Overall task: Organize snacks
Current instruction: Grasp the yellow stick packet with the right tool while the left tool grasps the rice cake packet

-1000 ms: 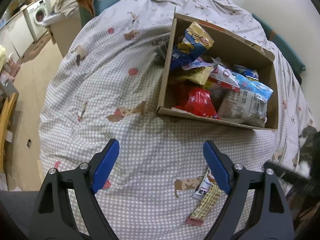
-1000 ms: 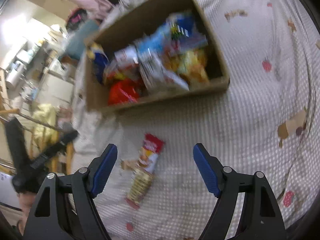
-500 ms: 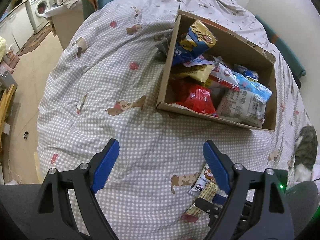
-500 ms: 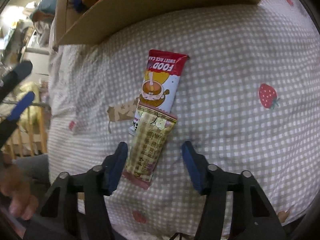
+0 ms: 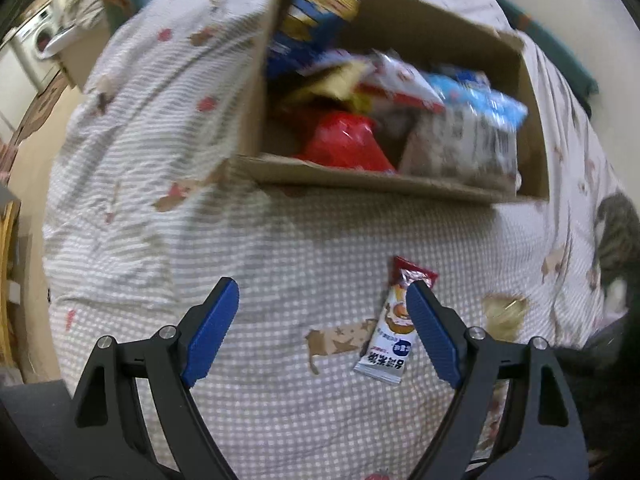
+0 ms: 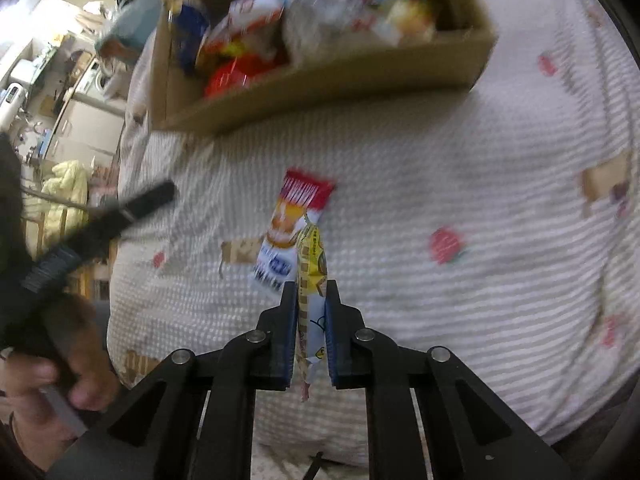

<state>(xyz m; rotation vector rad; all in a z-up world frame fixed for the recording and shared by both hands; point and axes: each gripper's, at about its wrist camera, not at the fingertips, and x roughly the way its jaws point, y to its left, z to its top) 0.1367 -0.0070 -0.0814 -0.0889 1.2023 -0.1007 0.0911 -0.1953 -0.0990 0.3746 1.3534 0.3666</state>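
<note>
A cardboard box (image 5: 360, 178) filled with several snack bags sits at the back of the checked bed cover. In front of it lies a red-and-white snack bar packet (image 5: 394, 320), partly behind my left gripper's right finger. My left gripper (image 5: 320, 304) is open above the cover with nothing between its fingers. In the right wrist view my right gripper (image 6: 311, 286) is closing to shut on a thin yellow snack packet (image 6: 313, 256), pads pressed on both its sides and the packet held edge-on. The red-and-white packet (image 6: 294, 216) lies just beyond it, below the box (image 6: 320, 84).
A cat (image 5: 616, 240) lies at the bed's right edge. A hand (image 6: 60, 364) holds the left gripper's black handle (image 6: 100, 224) at the left. The floor, a washing machine (image 5: 38, 44) and cluttered furniture lie beyond the bed's left side.
My right gripper has closed on the yellow packet and raised it off the red-and-white one. My left gripper has dropped closer to the cover, beside the red-and-white packet.
</note>
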